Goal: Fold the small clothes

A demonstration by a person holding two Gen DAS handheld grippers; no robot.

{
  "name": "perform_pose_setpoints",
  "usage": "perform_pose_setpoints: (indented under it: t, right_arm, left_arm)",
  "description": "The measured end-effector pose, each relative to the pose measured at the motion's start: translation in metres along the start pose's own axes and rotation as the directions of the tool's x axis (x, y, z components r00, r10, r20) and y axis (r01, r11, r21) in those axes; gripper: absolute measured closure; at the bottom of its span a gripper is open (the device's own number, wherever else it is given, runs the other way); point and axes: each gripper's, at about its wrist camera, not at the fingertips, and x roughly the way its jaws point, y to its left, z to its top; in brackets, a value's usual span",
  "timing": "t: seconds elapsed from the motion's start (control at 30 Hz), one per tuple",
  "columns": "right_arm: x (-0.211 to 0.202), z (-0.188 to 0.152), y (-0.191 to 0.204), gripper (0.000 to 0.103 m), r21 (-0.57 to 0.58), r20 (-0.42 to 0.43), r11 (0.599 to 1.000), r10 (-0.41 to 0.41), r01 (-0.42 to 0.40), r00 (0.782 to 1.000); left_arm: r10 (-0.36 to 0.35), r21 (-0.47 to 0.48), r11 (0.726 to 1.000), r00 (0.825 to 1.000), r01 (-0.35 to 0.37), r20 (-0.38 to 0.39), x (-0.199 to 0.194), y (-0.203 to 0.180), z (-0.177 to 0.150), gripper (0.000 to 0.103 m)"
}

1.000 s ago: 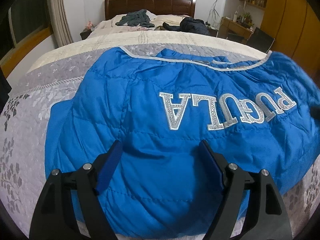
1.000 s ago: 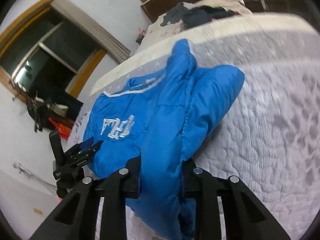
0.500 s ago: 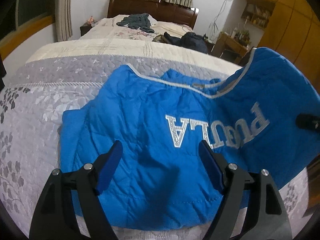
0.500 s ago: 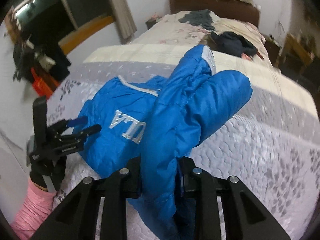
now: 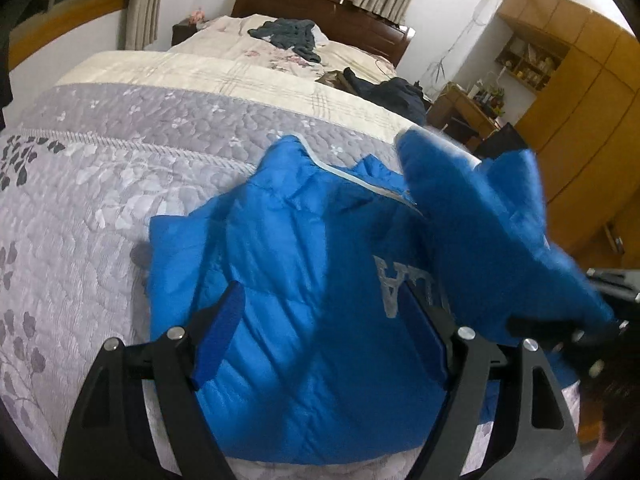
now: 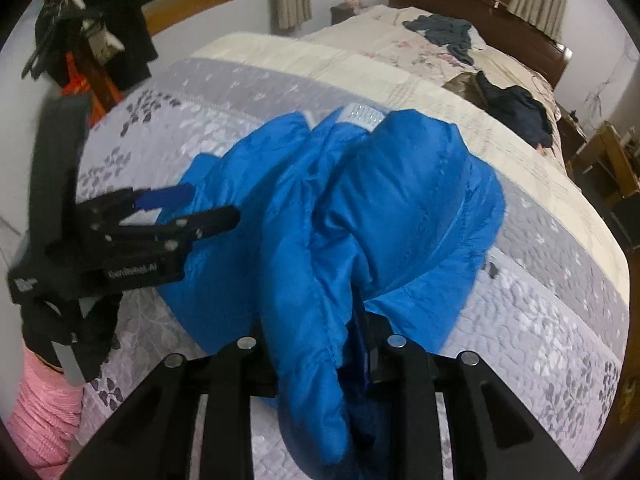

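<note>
Your right gripper [image 6: 320, 356] has its 2 fingers clamped on a bunched fold of the blue jacket [image 6: 360, 216], which rises between them and drapes forward over the rest of the garment. Your left gripper [image 5: 320, 332] has its fingers [image 5: 218, 332] spread wide, holding nothing, poised just above the jacket's near left part; whether they touch the fabric is hard to tell. In the right wrist view that left gripper [image 6: 176, 216] sits at the jacket's left edge, gripped by a black-gloved hand [image 6: 60, 320] above a pink sleeve [image 6: 44, 408]. The jacket lies on the grey leaf-patterned quilt [image 5: 100, 184] of the bed, its right side lifted and folded toward the middle, partly covering the silver lettering [image 5: 390, 288]. Farther up the bed lie 2 dark heaps of clothes [image 6: 444, 32] near the wooden headboard [image 5: 320, 4].
</note>
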Motion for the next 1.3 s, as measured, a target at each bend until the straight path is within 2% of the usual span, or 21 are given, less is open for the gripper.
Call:
perform_pose_setpoints:
  t: [0.2,0.47,0.53,0.57,0.73,0.83,0.93,1.13,1.23,1.3]
  right_arm:
    - [0.021,0.004,0.021,0.064,-0.018,-0.018,0.999,0.034,-0.035,0.999]
    - [0.037,0.003,0.025,0.05,0.016,-0.006,0.993,0.119,-0.119,0.993]
    - [0.04,0.003,0.024,0.04,0.029,-0.006,0.988,0.155,-0.154,0.988]
    - [0.041,0.003,0.023,0.038,0.036,-0.005,0.985,0.168,-0.168,0.986]
    - [0.029,0.008,0.014,0.037,0.09,0.005,0.973,0.212,-0.212,0.977]
    - [0.006,0.01,0.002,0.037,0.129,0.04,0.96,0.246,-0.249,0.968]
    - [-0.025,0.01,-0.011,0.037,0.156,0.092,0.937,0.301,-0.312,0.949]
    - [-0.063,-0.006,-0.049,0.037,0.205,0.158,0.949,0.208,-0.238,0.965]
    - [-0.053,-0.022,-0.074,0.037,0.264,0.135,0.944,0.168,-0.199,0.976]
    - [-0.038,-0.033,-0.085,0.038,0.305,0.115,0.924,0.203,-0.229,0.973]
  left_arm:
    - [-0.026,-0.066,0.997,1.0,0.026,0.009,-0.003,0.02,0.007,0.025]
    - [-0.052,-0.088,0.995,0.999,0.052,0.004,-0.003,0.026,0.009,0.025]
    - [-0.055,-0.088,0.995,0.998,0.055,0.006,-0.003,0.026,0.01,0.025]
    - [-0.058,-0.088,0.994,0.998,0.058,0.006,-0.002,0.027,0.01,0.025]
    - [-0.073,-0.096,0.993,0.997,0.074,0.011,-0.005,0.03,0.012,0.025]
    - [-0.084,-0.106,0.991,0.996,0.085,0.019,-0.008,0.032,0.013,0.025]
    - [-0.098,-0.107,0.989,0.995,0.1,0.024,-0.011,0.031,0.013,0.025]
    - [-0.16,-0.104,0.981,0.987,0.161,0.012,-0.009,0.024,0.009,0.025]
    - [-0.203,-0.124,0.972,0.979,0.201,-0.008,0.0,0.021,0.007,0.025]
    - [-0.237,-0.143,0.962,0.971,0.232,-0.018,0.006,0.019,0.005,0.024]
